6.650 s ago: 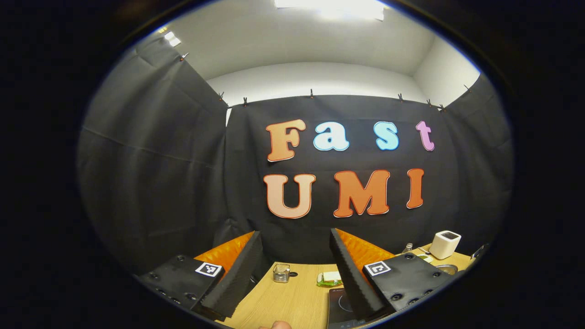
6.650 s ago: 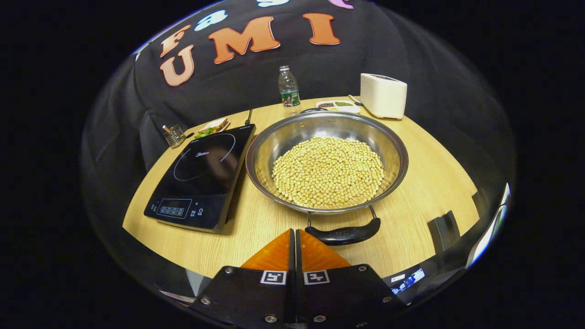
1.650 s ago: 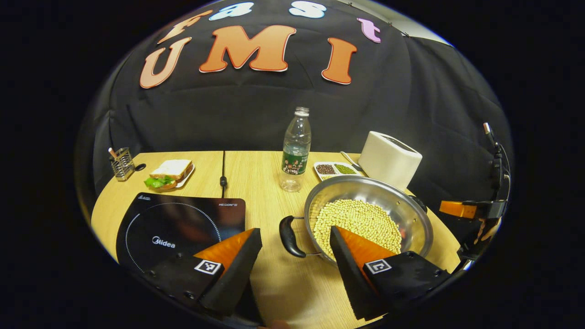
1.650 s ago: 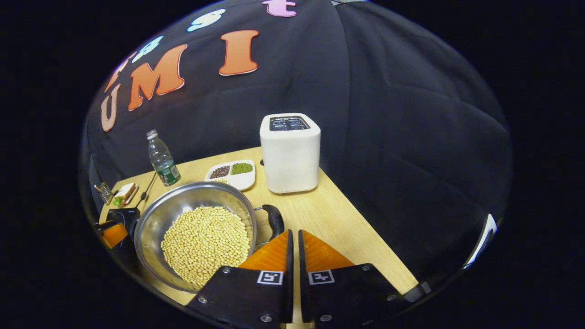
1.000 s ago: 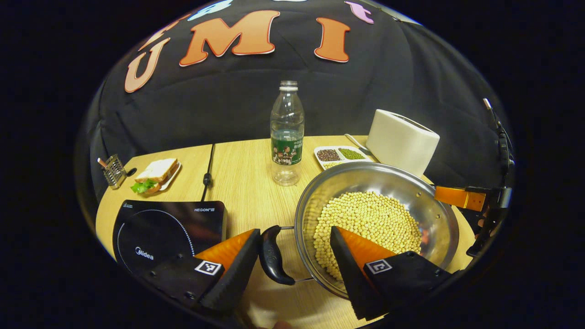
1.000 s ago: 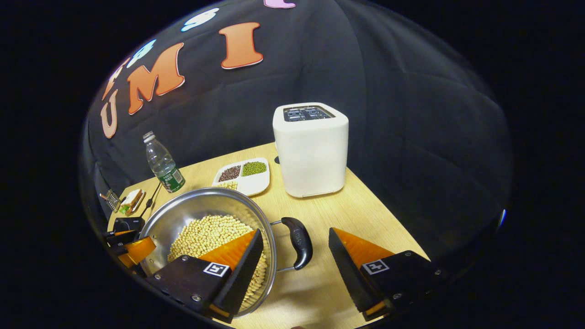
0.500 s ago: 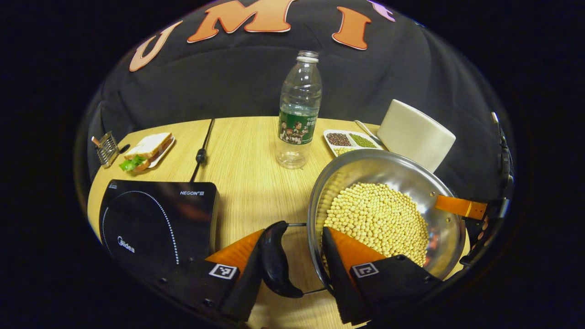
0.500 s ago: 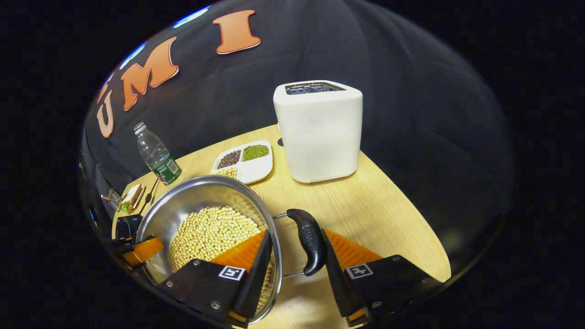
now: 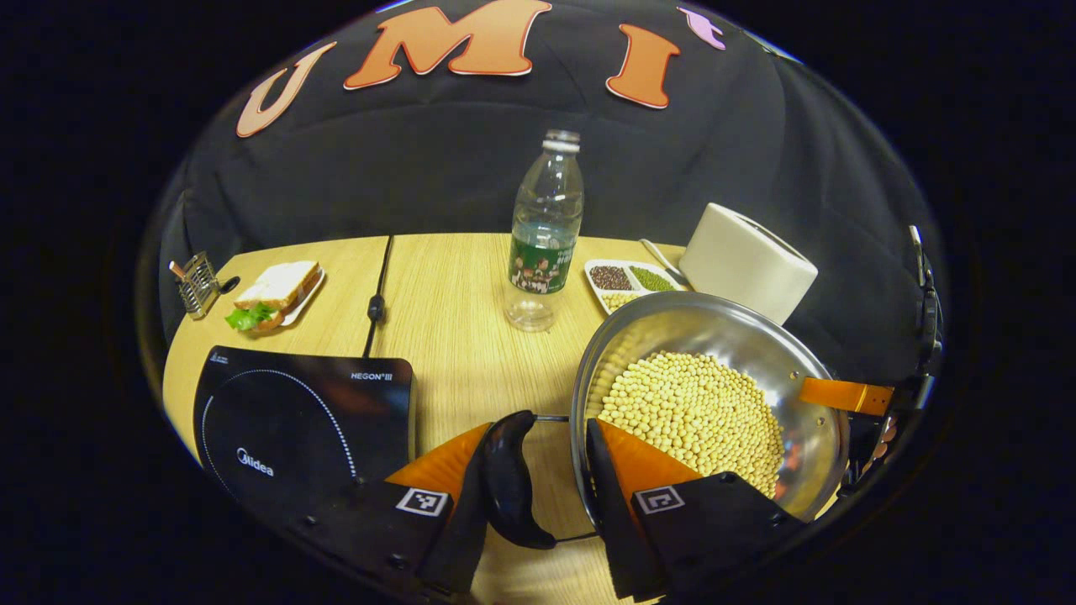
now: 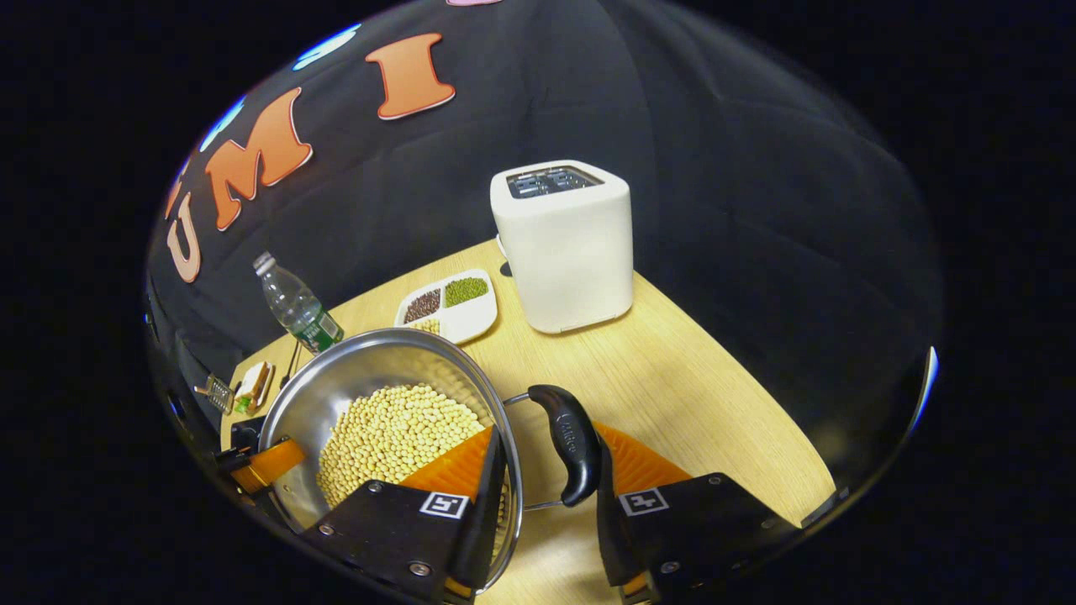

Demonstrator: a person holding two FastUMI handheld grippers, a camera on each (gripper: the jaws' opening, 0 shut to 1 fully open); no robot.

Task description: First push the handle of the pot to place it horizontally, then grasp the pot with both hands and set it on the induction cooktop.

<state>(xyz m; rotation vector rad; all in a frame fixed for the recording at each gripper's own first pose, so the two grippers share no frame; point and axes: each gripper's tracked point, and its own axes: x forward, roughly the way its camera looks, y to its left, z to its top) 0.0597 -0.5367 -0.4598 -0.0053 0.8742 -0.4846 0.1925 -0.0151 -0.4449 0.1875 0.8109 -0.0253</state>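
I have the pot [image 9: 714, 370] of beans sitting on the tabletop [image 9: 454, 294], just right of the cooktop [image 9: 294, 420] and not on it. My left gripper [image 9: 538, 483] has its jaws closed in around the pot's left handle [image 9: 507, 479], one finger outside it, the other inside the rim. My right gripper [image 10: 546, 483] brackets the right handle [image 10: 567, 441] the same way. Whether either pair truly pinches, I cannot tell. A bottle [image 9: 542, 231] and toaster [image 10: 563, 244] stand behind.
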